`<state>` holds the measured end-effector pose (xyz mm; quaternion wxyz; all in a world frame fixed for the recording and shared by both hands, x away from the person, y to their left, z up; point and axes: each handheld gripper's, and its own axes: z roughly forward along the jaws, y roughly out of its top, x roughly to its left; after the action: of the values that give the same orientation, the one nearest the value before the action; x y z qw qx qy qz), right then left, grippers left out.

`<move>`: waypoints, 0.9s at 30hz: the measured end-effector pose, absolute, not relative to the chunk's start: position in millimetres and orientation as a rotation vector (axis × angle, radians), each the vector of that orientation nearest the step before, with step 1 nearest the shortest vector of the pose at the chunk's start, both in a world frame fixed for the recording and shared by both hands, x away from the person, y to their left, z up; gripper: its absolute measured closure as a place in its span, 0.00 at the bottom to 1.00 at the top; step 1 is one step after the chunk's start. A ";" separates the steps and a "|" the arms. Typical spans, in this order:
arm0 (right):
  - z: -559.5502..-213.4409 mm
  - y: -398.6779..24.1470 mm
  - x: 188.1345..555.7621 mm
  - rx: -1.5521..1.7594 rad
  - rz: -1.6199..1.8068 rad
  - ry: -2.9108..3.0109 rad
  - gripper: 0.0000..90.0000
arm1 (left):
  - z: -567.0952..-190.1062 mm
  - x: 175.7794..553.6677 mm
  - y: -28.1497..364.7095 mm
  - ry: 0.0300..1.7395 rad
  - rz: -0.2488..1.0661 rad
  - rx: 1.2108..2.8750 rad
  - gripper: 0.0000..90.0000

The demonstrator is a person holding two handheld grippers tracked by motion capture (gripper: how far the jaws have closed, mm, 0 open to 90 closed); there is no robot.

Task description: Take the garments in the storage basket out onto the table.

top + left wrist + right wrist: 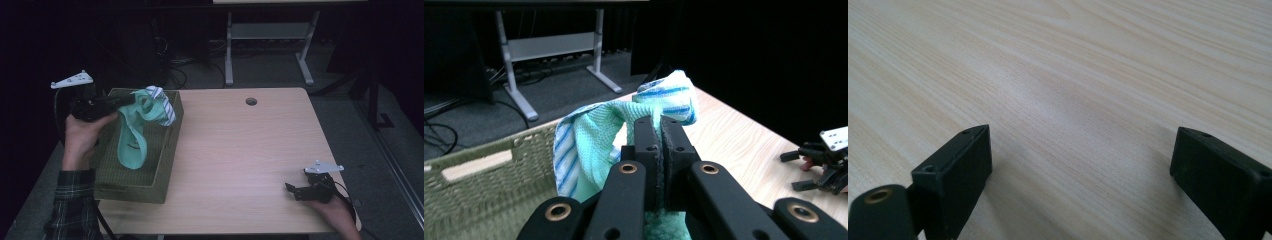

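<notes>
Your left gripper (131, 100) pinches the mint-green striped cloth (137, 127) above the woven basket (150, 185), not yet set down; your right gripper (295, 190) rests spread wide.

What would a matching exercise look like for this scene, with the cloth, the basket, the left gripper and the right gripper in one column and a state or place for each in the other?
Column one:
1. mint green cloth
2. woven basket
3. left gripper
4. right gripper

Column two:
A. sits at the left side of the table
B. rests open, low over the bare wood at the table's near right corner
C. hangs down over the basket
D. shut on the fabric

Pairs: 1-C, 2-A, 3-D, 4-B
</notes>
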<state>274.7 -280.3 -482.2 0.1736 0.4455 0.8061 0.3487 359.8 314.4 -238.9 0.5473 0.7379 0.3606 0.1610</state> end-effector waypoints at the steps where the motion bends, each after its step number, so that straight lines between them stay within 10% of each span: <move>1: -482.2 -280.3 274.7 1.264 0.989 2.286 0.10 | -237.5 359.5 312.8 0.849 0.381 1.747 0.97; 27: -482.2 -280.3 274.7 1.263 0.989 2.286 0.10 | -223.4 363.4 256.9 0.731 0.325 1.752 0.97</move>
<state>274.7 -280.3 -482.2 0.1736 0.4454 0.8061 0.3487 363.4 256.9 -223.4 0.5710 0.7467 0.3116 0.1387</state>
